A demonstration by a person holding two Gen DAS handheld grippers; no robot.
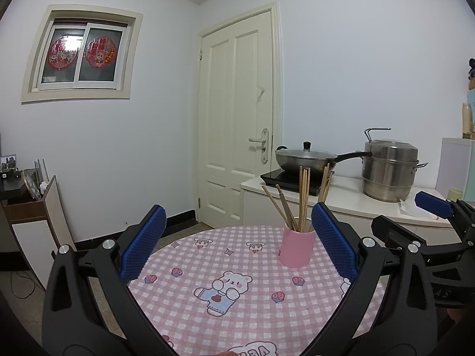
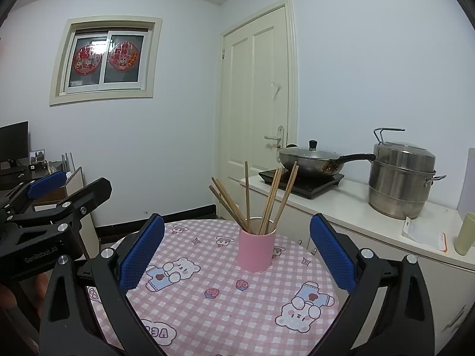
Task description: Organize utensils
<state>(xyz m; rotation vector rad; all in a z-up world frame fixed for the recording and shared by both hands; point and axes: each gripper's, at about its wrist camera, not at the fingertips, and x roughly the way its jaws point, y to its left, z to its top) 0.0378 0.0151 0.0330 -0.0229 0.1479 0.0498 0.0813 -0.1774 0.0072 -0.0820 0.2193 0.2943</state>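
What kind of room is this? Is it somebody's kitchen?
Probably a small home kitchen and eating corner. A lidded wok sits on a cooktop beside a big steel steamer pot on a counter, and chopsticks stand in a pink cup on a checked tablecloth.

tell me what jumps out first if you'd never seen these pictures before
The pink cup stands out first, upright on the pink checked bear-print tablecloth, with wooden chopsticks fanning out of its mouth. Both grippers, left and right, are wide open and empty, framing the cup from the near side. Behind, a lidded wok and a steel steamer pot sit on the white counter.
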